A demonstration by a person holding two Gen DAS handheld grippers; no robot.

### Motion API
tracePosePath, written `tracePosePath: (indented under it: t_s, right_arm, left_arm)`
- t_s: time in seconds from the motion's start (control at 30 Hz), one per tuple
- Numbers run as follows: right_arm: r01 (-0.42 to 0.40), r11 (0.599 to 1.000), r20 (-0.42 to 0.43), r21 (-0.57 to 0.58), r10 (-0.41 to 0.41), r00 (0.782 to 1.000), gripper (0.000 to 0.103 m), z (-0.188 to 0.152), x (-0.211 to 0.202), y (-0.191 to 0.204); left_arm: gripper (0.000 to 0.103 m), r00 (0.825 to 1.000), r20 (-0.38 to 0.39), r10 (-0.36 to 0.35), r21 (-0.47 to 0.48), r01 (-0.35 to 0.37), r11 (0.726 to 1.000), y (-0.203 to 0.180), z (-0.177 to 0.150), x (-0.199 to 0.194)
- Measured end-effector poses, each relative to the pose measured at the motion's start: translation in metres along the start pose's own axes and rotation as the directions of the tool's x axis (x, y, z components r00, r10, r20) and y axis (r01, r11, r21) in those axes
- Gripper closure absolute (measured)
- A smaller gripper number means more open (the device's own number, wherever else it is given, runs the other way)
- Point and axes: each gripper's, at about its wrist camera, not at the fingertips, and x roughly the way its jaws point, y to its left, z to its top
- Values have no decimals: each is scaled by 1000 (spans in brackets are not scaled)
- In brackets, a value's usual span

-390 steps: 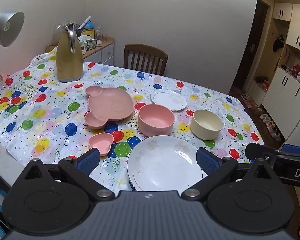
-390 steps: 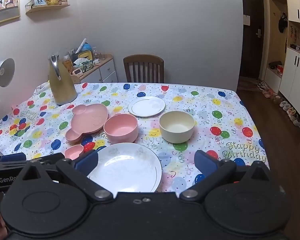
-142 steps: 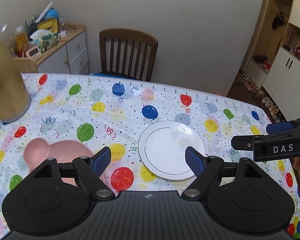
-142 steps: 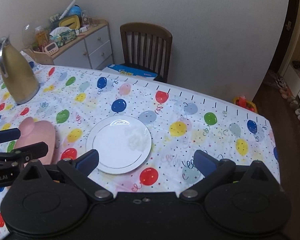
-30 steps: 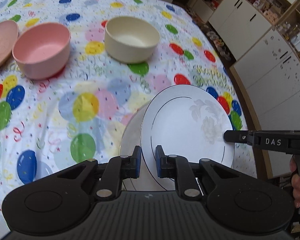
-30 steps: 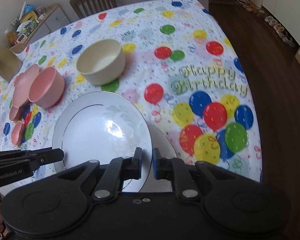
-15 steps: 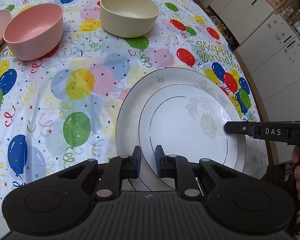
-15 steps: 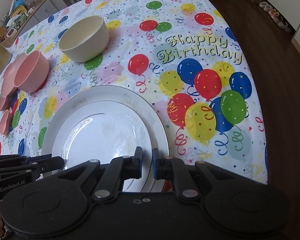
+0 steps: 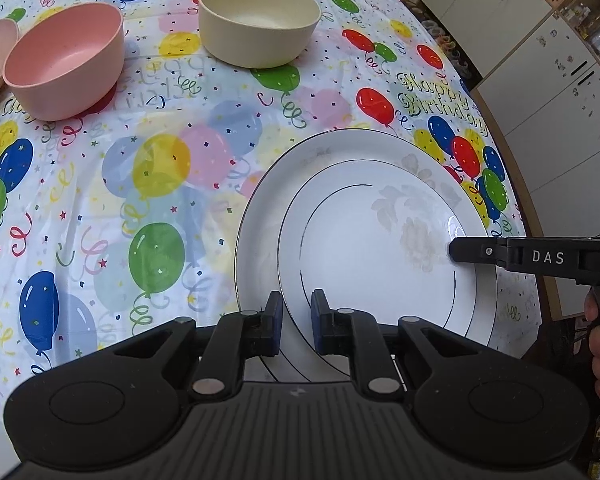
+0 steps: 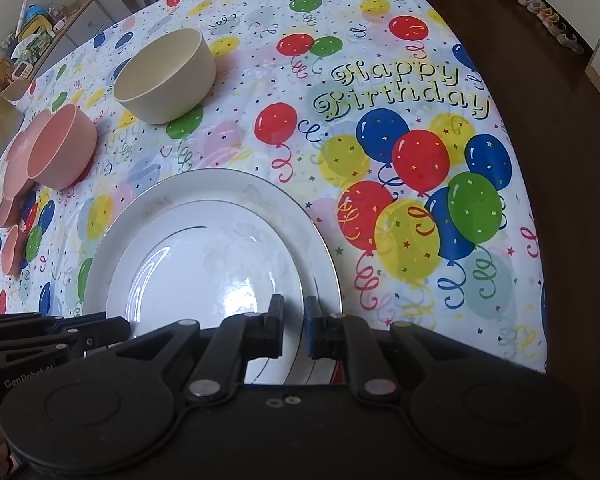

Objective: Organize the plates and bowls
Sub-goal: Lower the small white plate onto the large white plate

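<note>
A small white plate [image 9: 372, 264] with a thin dark ring lies inside the large white plate [image 9: 256, 220] near the table's front right corner. My left gripper [image 9: 296, 320] is shut on the small plate's near rim. My right gripper [image 10: 294, 320] is shut on its opposite rim, and its black tip [image 9: 460, 250] shows in the left wrist view. In the right wrist view the small plate [image 10: 204, 280] sits centred on the large plate [image 10: 220, 184], with the left gripper [image 10: 112, 328] at its left edge. Whether the plates touch I cannot tell.
Behind the plates stand a cream bowl [image 9: 260, 20] and a pink bowl [image 9: 64, 60]. A pink divided plate [image 10: 12, 200] and a small pink dish [image 10: 12, 250] lie further left. The balloon tablecloth's edge [image 10: 540, 280] drops to dark floor on the right.
The small plate came down from a tilted hold above the table and now lies level within the large plate. Both grippers sank with it and stayed shut on its rim.
</note>
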Motion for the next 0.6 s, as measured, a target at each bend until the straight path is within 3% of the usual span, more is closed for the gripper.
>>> tracePosePath:
  t_s: [0.6]
  right_arm:
    - [-4, 1000, -19, -9, 4, 1000, 86, -2, 0, 3]
  left_arm:
    - [89, 999, -25, -22, -16, 21, 1000, 2, -3, -4]
